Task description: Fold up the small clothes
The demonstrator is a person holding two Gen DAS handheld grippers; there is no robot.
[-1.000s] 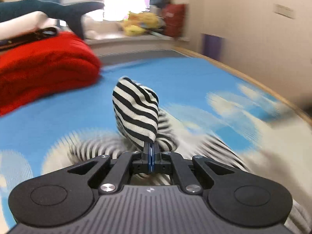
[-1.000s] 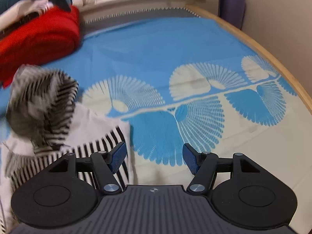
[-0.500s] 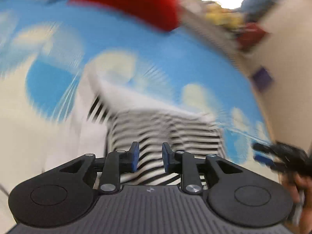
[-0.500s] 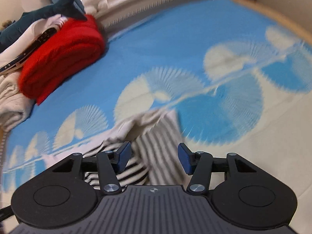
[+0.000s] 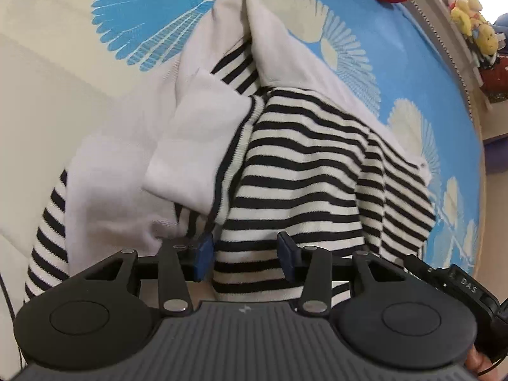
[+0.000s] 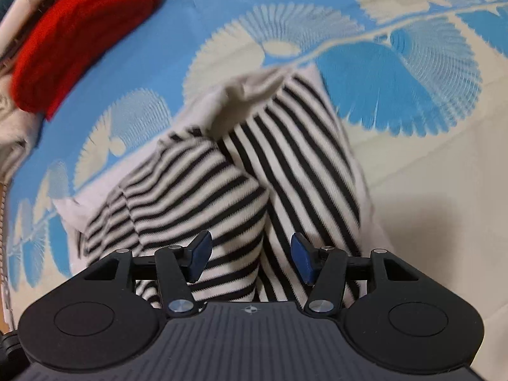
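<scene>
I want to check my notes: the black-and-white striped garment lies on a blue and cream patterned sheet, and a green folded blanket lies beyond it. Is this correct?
Not quite: the folded blanket beyond the striped garment is red, not green, as the right wrist view shows. The blue and cream patterned sheet is correct.

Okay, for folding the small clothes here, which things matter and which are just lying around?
For the job:
- striped garment
- left gripper, jaws opening above it
- right gripper, open above it

Just lying about:
- red folded cloth
- plush toys
- blue patterned bedcover, only the work surface
</scene>
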